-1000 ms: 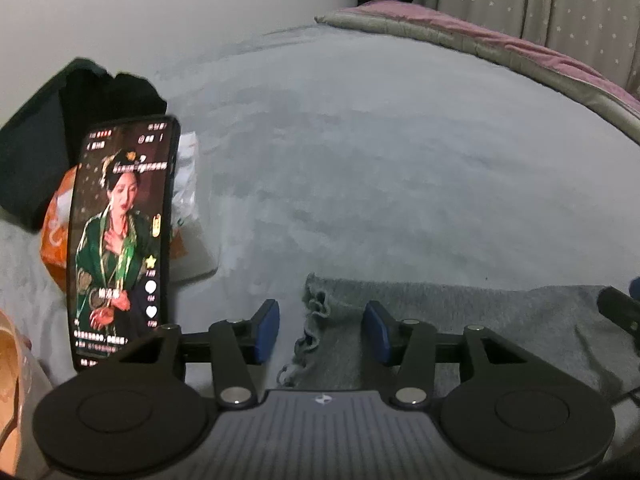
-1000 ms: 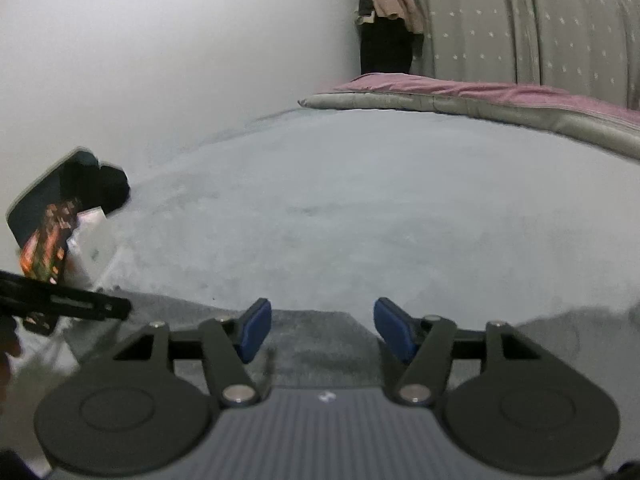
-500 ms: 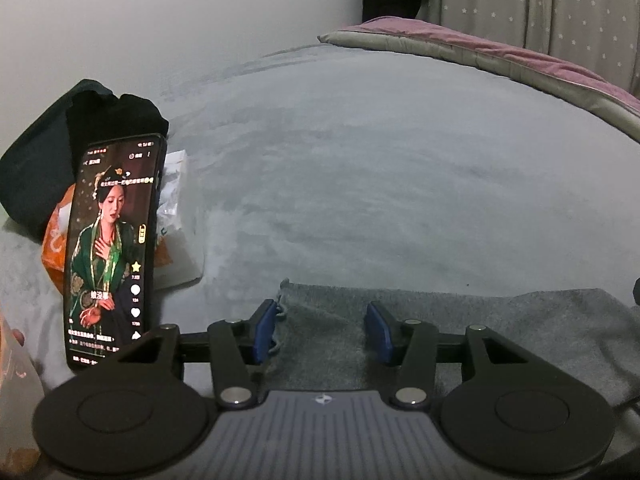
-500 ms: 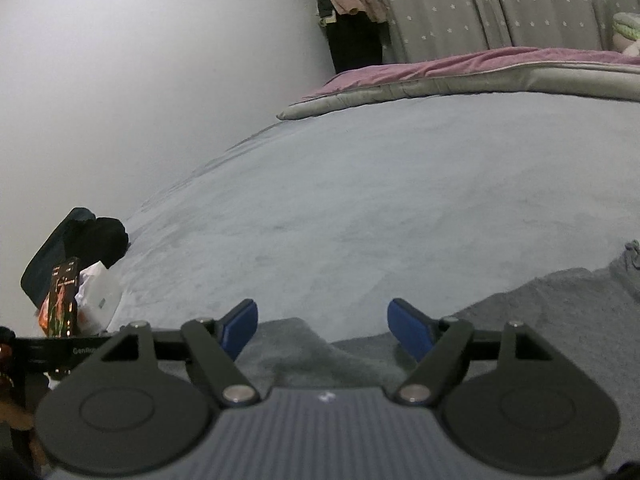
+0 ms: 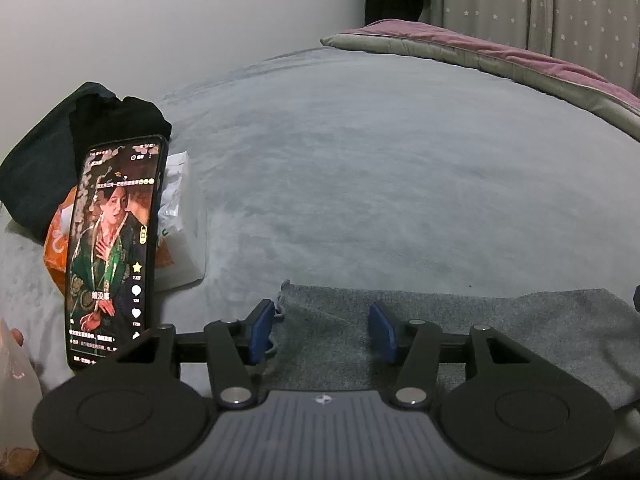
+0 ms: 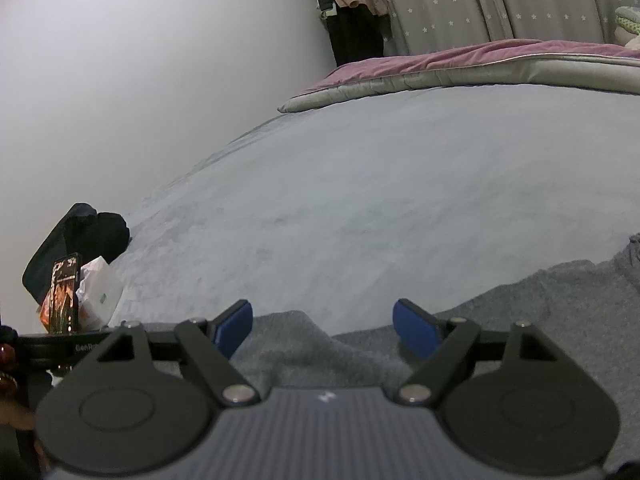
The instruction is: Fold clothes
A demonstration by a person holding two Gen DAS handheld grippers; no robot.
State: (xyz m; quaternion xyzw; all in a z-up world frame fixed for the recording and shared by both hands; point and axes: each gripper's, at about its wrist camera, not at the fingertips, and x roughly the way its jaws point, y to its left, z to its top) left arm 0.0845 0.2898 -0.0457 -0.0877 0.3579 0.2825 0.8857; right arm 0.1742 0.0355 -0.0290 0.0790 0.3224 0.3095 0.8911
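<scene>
Since the earlier frames the left gripper (image 5: pixel 322 332) has drifted right over the grey garment (image 5: pixel 460 328) on the bed (image 5: pixel 380 168), jaws wide apart, gripping nothing. The right gripper (image 6: pixel 324 330) has opened wider, empty. The phone (image 5: pixel 114 252) caption is unreadable.

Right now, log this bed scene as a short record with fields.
surface: grey bedspread
garment: grey knit garment, spread along the near edge
left claw: open, over the garment's corner with the loose drawstring
right claw: open, above a raised fold of the garment
phone: upright at left, screen lit
behind phone: white packet, orange bag, dark clothes
far side: pink-and-grey quilt
</scene>
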